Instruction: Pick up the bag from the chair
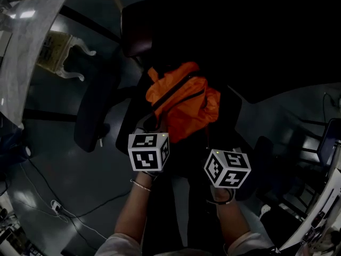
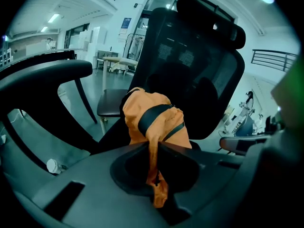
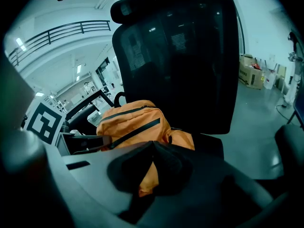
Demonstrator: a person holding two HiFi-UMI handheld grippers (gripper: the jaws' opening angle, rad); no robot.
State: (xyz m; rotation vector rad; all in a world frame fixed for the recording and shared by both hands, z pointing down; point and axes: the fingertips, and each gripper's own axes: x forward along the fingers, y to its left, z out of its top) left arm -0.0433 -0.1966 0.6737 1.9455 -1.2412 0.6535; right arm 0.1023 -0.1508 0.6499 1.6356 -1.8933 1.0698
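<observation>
An orange bag (image 1: 184,101) with black straps rests on the seat of a black office chair (image 1: 137,33), against its mesh backrest (image 2: 190,65). My left gripper (image 1: 152,129) is at the bag's near left edge. In the left gripper view a strip of orange fabric (image 2: 154,172) is pinched where the left gripper (image 2: 154,148) has its jaws shut. My right gripper (image 1: 216,145) is at the bag's near right side. In the right gripper view the right gripper (image 3: 152,146) is shut on a fold of the bag (image 3: 135,122).
A second dark chair (image 1: 93,111) stands to the left, with its armrest (image 2: 42,75) close by. A white table (image 1: 26,47) with carved legs is at the far left. Cables (image 1: 58,207) run over the floor. Cardboard boxes (image 3: 251,70) sit at the right wall.
</observation>
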